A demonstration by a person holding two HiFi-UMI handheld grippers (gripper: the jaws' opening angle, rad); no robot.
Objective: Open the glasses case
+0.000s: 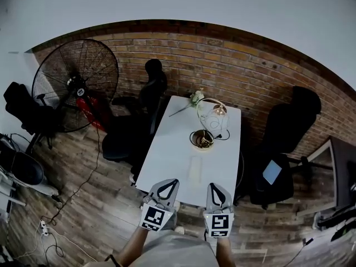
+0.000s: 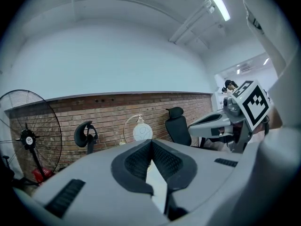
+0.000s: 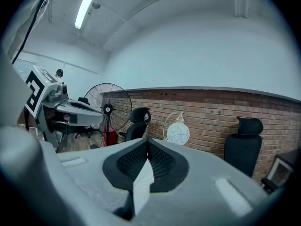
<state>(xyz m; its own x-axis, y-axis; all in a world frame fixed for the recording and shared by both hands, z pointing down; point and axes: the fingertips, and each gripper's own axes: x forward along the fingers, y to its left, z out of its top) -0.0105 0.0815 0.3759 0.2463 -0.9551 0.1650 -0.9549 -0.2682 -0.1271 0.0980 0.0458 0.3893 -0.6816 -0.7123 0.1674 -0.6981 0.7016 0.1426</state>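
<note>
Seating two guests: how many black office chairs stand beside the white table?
2. The left chair stands at the table's left side, near the fan; the right chair at its right side, before the brick wall. Dark shapes at far left may be more chairs.

A white table (image 1: 167,160) stands ahead of the left claw (image 1: 167,184) and right claw (image 1: 214,187). A pale case (image 1: 194,169) lies nearest, ahead and between both claws. Beyond it sits a gold dish (image 1: 202,139), then a globe lamp (image 1: 214,115) and a flower (image 1: 196,97) at the far end.
</note>
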